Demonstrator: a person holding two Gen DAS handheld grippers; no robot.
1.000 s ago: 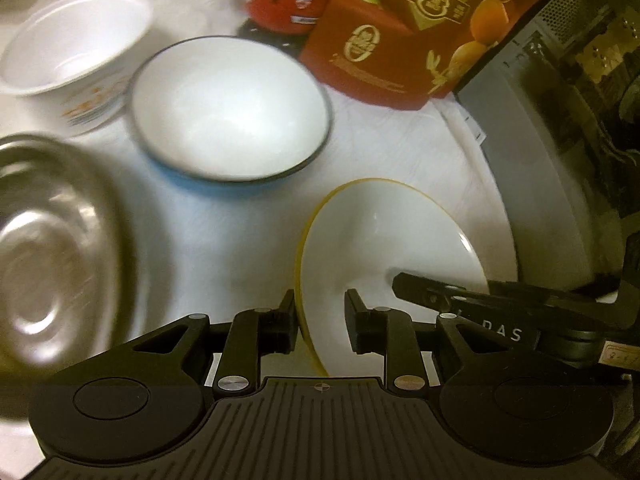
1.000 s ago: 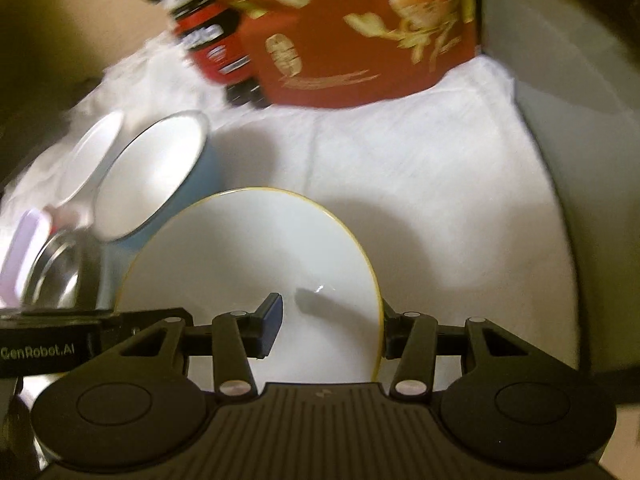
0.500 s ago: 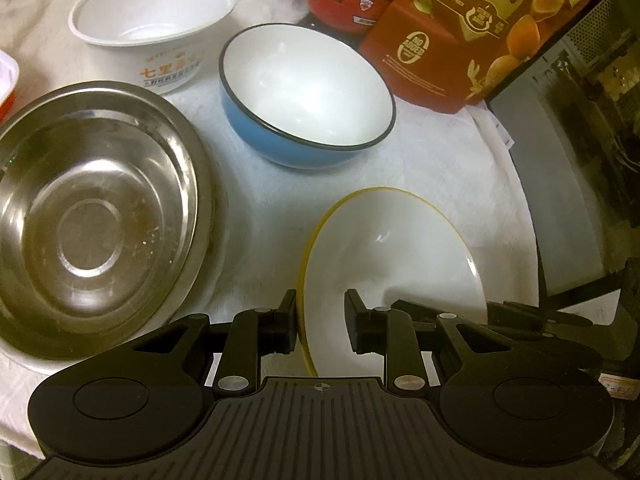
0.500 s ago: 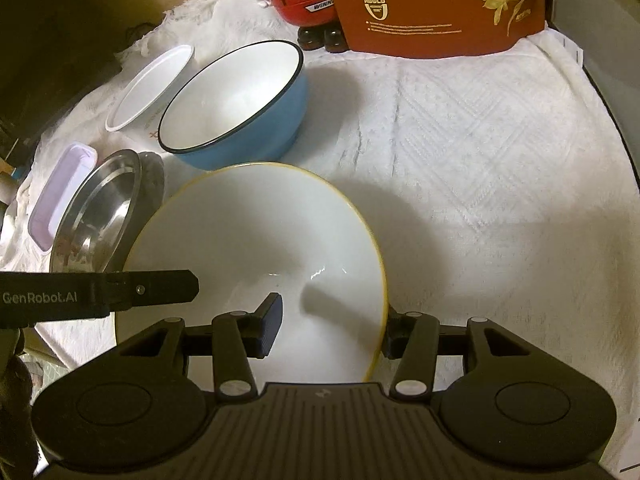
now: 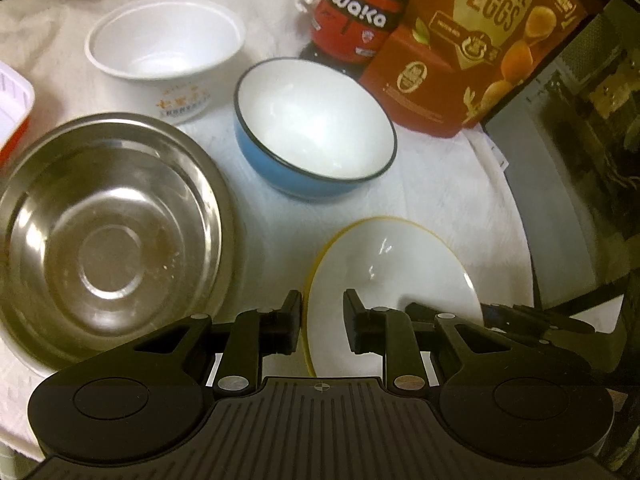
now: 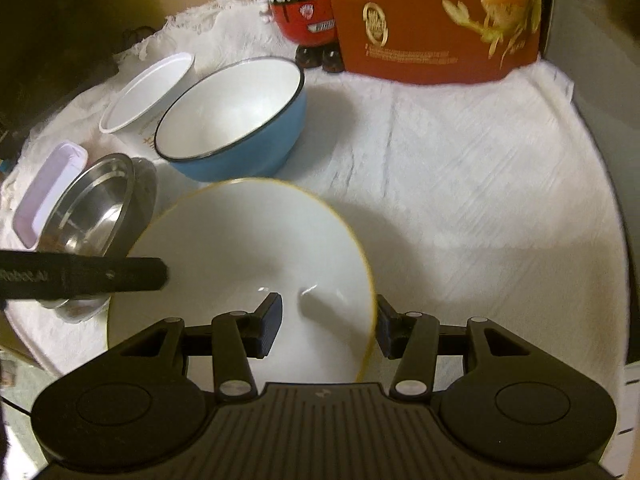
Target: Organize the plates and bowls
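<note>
Yellow-rimmed white plate (image 6: 248, 264) sits at the near edge of the white cloth (image 6: 460, 184), and I have it caught from both sides. My right gripper (image 6: 326, 326) straddles its right rim, one pad over the white face and the other outside the edge; the gap between the pads looks wider than the rim, so I cannot tell whether it is truly clamped. My left gripper (image 5: 322, 320) straddles the plate's left rim in the same way, and its jaws have just been closing with the rim between them, though a slit of daylight remains there too.

Just beyond the plate, further from me, stands the blue bowl (image 5: 314, 130), with the white paper bowl (image 5: 166, 44) beyond it to the left. The steel dish (image 5: 106, 216) lies to the left of the plate, near but apart from it. A red quail-egg box (image 5: 476, 40) and a panda figure (image 5: 354, 8) stand at the far side.

I judge this to be the pick-up step for the plate. Next I need a firm pinch on both rims, then a level lift, clear of the blue bowl, towards wherever the flat pieces will stack, likely the steel dish.
</note>
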